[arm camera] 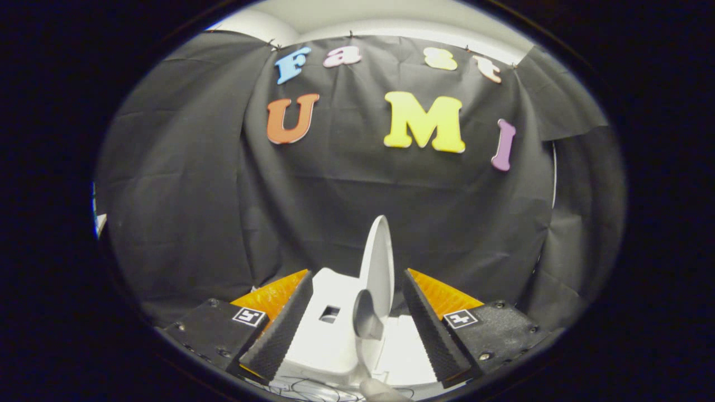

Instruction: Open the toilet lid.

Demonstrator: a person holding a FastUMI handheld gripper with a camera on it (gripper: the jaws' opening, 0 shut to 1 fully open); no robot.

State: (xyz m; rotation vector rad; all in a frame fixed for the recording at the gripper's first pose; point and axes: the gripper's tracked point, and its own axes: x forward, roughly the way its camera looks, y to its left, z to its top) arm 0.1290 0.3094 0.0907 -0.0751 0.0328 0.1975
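White toilet lid (376,262) stands raised between the spread claw (355,326) fingers.

The toilet (335,335) is hidden low down by the gripper (356,324) fingers, spread apart and touching nothing; its bowl is perhaps behind the raised toilet lid (377,262).

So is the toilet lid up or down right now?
Up. The toilet lid stands on edge, rising above the toilet, between the open gripper fingers, which do not touch it.
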